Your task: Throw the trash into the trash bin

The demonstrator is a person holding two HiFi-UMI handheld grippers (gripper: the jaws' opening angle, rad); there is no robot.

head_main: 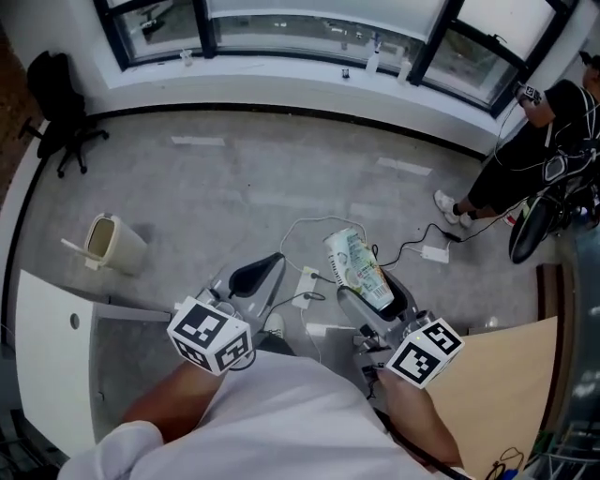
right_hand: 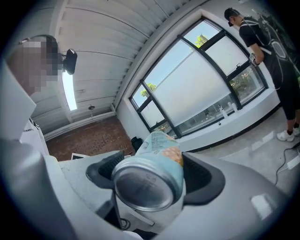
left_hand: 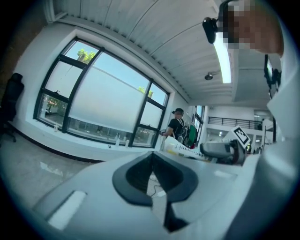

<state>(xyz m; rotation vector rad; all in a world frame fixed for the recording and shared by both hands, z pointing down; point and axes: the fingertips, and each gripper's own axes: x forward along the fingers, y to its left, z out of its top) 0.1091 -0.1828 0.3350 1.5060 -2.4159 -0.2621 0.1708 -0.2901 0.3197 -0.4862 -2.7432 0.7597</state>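
The place is an office-like workroom. A wide black-framed window (head_main: 319, 19) spans the far wall. A black office chair (head_main: 58, 108) stands by the window's left end, and a power strip (head_main: 434, 252) lies on the grey floor (head_main: 234, 197) below it.

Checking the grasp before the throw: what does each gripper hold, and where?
The right gripper clamps the can by its sides near the base end. The left gripper is shut on nothing.

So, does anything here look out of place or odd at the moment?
The white cable loops loose across the floor just ahead, by a power strip: a possible trip hazard. Otherwise nothing stands out: the canister sits in the right gripper, and the trash bin looks intact.
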